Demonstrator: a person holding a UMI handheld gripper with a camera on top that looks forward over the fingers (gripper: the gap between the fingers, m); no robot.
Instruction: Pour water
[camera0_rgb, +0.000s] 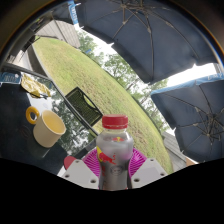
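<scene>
Bottle (114, 150) upright, cap up, gripper (113, 165) pads clamping it

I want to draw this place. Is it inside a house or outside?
Outside, probably a garden or café patio. Big dark umbrellas hang overhead, with grass and trees beyond. The gripper holds a bottle beside a yellow mug.

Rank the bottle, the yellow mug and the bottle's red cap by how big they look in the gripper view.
1. Bottle, held between the fingers; nearness to the camera inflates it.
2. Yellow mug, on the dark table beyond the fingers.
3. Red cap, clearly smallest.
</scene>
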